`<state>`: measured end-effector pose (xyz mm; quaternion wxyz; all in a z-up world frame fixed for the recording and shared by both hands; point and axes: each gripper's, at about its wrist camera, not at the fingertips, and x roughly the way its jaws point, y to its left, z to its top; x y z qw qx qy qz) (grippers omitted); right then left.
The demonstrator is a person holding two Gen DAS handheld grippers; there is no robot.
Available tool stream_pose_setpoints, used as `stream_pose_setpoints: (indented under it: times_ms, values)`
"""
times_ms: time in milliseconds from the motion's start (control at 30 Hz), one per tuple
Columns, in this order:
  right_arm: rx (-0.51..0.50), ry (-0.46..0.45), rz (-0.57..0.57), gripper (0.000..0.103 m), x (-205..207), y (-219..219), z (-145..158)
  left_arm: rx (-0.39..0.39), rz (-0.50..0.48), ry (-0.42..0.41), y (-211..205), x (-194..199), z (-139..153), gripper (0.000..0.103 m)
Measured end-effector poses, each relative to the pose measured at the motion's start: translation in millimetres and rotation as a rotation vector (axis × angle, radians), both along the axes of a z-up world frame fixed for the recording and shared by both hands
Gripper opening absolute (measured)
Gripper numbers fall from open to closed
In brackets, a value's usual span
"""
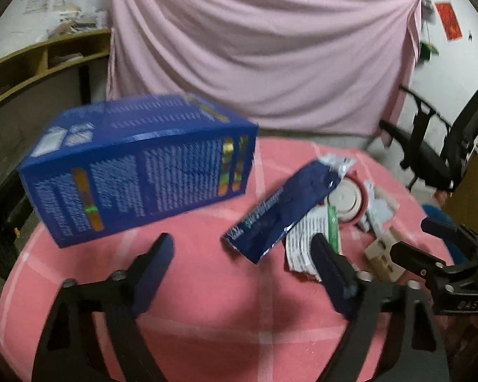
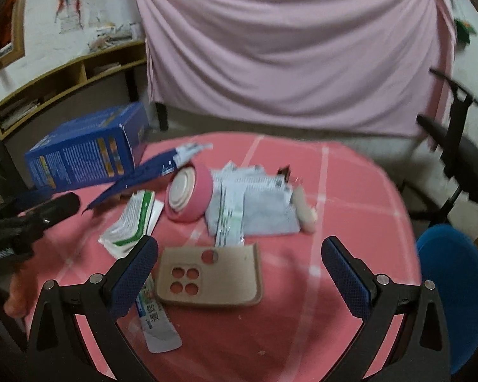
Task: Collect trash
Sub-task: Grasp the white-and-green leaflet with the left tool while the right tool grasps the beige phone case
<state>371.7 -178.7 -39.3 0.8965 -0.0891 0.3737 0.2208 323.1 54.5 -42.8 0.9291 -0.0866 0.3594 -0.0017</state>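
Left tongs (image 1: pixel 242 251): I have them standing apart over the pink counter (image 1: pixel 207 302), nothing between the pads. The frame is blurred.
Right tongs (image 2: pixel 239 254): spread wide, clamped on nothing; the beige phone case (image 2: pixel 210 275) lies flat on the counter in the gap between the fingers, and I can't see either pad touching it.
Blue box (image 1: pixel 137 165): on its side at the counter's far left edge, ahead and left of my left tongs.
Dark blue wrapper (image 1: pixel 280 213): torn open, lying diagonally just right of the box, its upper end over the pink round container (image 1: pixel 350 200).
Trash pile: pink round container (image 2: pixel 189 194) tipped on its side mid-counter, white-and-green packets (image 2: pixel 133 222) to its left, crumpled grey-white packets (image 2: pixel 251 207) to its right.
Small sachet (image 2: pixel 157 324): near edge, partly tucked under the phone case.
Surroundings: pink sheet (image 2: pixel 286 47) hung behind, black office chair (image 1: pixel 446 146) to the right.
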Motion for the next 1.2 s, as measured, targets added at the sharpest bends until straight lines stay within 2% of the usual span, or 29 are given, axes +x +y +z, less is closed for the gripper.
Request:
stream_pose_setpoints:
  times_ms: [67,133,233,300,467,533,633,900,967,1200]
  values:
    - [0.004,0.045,0.013,0.103,2.2,1.8,-4.3,0.008,-0.007,0.041,-1.2,6.9,-4.1,0.062]
    - [-0.001,0.073,0.025,0.103,1.8,5.5,-7.8,0.017,-0.009,0.061,-1.6,11.4,-5.5,0.057]
    - [-0.026,0.091,0.034,0.103,1.7,10.1,-11.7,0.041,-0.010,0.062,-1.9,14.9,-4.3,0.056]
    - [-0.043,0.118,0.035,0.102,3.5,12.8,-16.8,0.068,-0.018,0.059,-4.0,15.7,-3.4,0.050]
    - [-0.050,0.151,0.033,0.101,4.7,14.1,-20.8,0.159,-0.056,0.077,-19.9,25.3,-9.9,0.026]
    - [-0.044,0.153,0.031,0.096,5.1,13.1,-20.4,0.179,-0.071,0.079,-24.5,26.3,-12.3,0.019]
    - [-0.035,0.161,0.027,0.087,5.9,10.4,-20.8,0.191,-0.086,0.065,-27.8,25.3,-13.5,0.017]
    - [-0.021,0.160,0.034,0.084,7.1,9.3,-21.0,0.179,-0.090,0.062,-25.1,25.3,-14.6,0.017]
    - [-0.019,0.159,0.038,0.081,7.3,9.6,-21.3,0.172,-0.091,0.059,-24.0,24.1,-13.2,0.010]
    - [-0.008,0.157,0.040,0.078,6.7,8.8,-20.9,0.153,-0.100,0.042,-20.9,19.4,-9.3,0.002]
